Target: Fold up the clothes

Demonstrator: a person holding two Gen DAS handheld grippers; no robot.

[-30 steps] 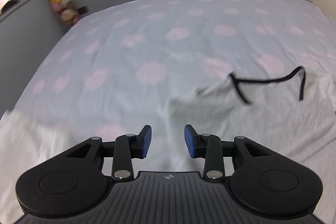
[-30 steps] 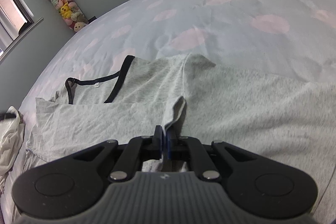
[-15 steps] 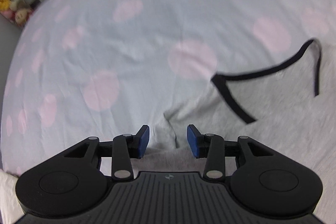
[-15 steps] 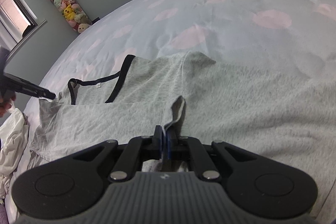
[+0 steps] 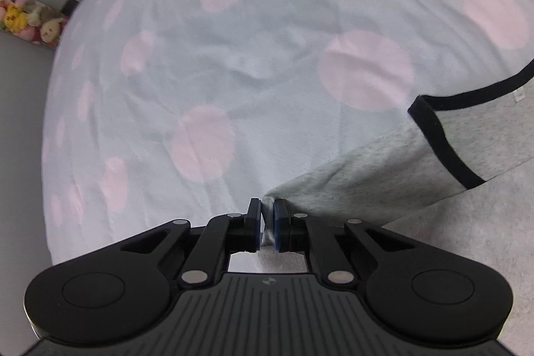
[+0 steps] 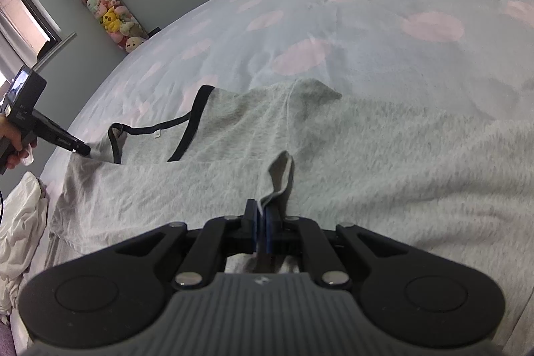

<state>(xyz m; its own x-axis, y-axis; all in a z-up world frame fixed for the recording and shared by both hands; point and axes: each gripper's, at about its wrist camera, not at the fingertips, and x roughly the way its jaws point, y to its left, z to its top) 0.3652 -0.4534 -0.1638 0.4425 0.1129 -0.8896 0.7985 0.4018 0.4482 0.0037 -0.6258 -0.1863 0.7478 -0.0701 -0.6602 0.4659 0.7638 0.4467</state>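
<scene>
A grey garment with black trim [image 6: 333, 155] lies spread on the bed. In the left wrist view, my left gripper [image 5: 266, 212] is shut on a corner of the grey garment [image 5: 383, 169], near its black-trimmed strap [image 5: 444, 142]. In the right wrist view, my right gripper [image 6: 261, 216] is shut on a fold of the garment's near edge, with a flap of cloth standing up between the fingers. The left gripper also shows in the right wrist view [image 6: 80, 150], at the garment's far-left corner.
The bed has a pale blue sheet with pink dots [image 5: 200, 89], also seen in the right wrist view [image 6: 417, 5]. White crumpled cloth [image 6: 20, 229] lies at the bed's left edge. A clear tube of plush toys [image 6: 106, 12] stands by the grey wall, near a window.
My left gripper moved down to the garment's corner and closed on it; it was open before. My right gripper stays shut on the fold and has barely moved.
</scene>
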